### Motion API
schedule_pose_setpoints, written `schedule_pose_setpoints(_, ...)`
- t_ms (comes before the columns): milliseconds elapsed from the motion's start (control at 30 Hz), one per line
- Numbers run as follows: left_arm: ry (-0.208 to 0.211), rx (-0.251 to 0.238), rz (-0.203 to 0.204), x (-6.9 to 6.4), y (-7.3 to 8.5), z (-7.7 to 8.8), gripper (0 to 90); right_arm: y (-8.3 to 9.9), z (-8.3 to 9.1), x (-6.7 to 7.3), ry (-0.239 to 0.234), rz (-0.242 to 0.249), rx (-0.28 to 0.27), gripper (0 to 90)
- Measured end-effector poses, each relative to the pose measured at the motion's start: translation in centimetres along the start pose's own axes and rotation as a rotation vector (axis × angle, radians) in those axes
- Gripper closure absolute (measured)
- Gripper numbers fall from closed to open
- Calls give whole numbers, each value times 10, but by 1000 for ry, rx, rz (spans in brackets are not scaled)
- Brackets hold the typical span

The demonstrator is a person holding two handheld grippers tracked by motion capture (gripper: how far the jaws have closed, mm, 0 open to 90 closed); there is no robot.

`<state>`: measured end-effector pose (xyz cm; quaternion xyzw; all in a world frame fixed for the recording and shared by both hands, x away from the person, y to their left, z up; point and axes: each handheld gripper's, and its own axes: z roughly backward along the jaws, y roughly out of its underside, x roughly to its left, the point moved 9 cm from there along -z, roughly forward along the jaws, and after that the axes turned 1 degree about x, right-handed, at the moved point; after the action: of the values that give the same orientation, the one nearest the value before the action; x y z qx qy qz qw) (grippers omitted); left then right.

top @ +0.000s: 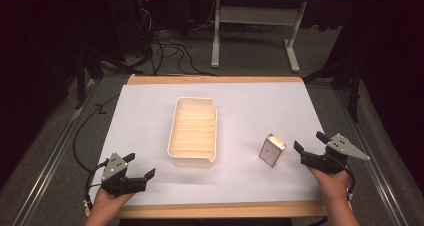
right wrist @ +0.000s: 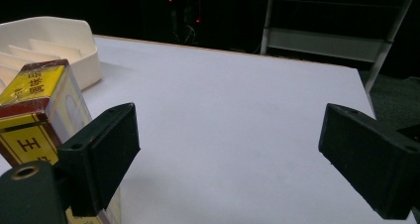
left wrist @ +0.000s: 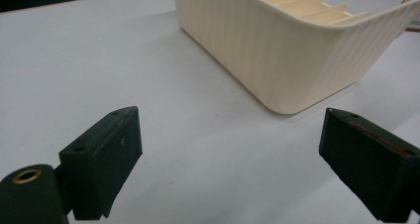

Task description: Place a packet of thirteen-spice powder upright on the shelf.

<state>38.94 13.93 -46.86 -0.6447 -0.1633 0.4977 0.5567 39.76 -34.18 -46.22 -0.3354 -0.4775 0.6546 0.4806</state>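
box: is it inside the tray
No, the box stands on the table to the right of the tray, apart from it.

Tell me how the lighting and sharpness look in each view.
High view: the white table sheet is brightly lit and slightly washed out, the surroundings dark. Left gripper view: the cream ribbed tray is evenly lit and casts a faint shadow; the near jaws look soft. Right gripper view: background black, the yellow carton close and slightly blurred.

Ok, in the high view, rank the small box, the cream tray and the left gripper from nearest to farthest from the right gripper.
1. Small box, standing just left of the right gripper.
2. Cream tray, mid-table, farther left.
3. Left gripper, at the near left corner.
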Motion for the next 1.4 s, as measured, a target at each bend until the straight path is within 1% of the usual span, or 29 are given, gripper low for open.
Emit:
schedule_pose_setpoints(100,-1,0,1,0,0,0,101,0,0,0,-3,-5,3,88)
schedule_pose_setpoints(267,1,5,-3,-1,1,-1,102,0,0,2,-12,4,6,88)
schedule_pose_setpoints(333,2,2,3,-1,1,-2,102,1,0,3,-14,3,7,88)
schedule_pose_setpoints(400,5,8,-2,-1,2,-2,101,1,0,3,-16,-2,8,88)
schedule_pose_setpoints(633,12,16,-1,-3,3,-4,101,0,2,4,-22,-1,5,93)
schedule_pose_setpoints(700,12,19,-8,-3,4,-4,101,-3,3,6,-34,4,-2,94)
schedule_pose_setpoints(733,13,19,-2,-3,4,-4,101,-5,4,6,-41,6,-7,102)
schedule_pose_setpoints(867,17,25,-3,-4,5,-4,102,-16,11,9,-61,-5,-34,117)
schedule_pose_setpoints(933,17,26,-2,-4,5,-5,101,-18,13,11,-66,-4,-37,118)
schedule_pose_setpoints(967,19,27,-2,-5,6,-5,101,-21,14,14,-78,4,-42,119)
schedule_pose_setpoints(1067,21,29,-4,-5,6,-5,101,-26,16,20,-109,1,-52,119)
schedule_pose_setpoints(1167,21,32,-8,-5,7,-5,101,-29,17,26,-129,8,-58,119)
schedule_pose_setpoints(1200,21,32,-8,-5,7,-5,101,-29,17,26,-129,8,-58,119)
schedule_pose_setpoints(1267,21,32,-8,-5,7,-5,102,-32,18,32,-145,21,-63,118)
schedule_pose_setpoints(1400,23,31,-4,-5,7,-5,101,-35,19,40,-163,33,-68,117)
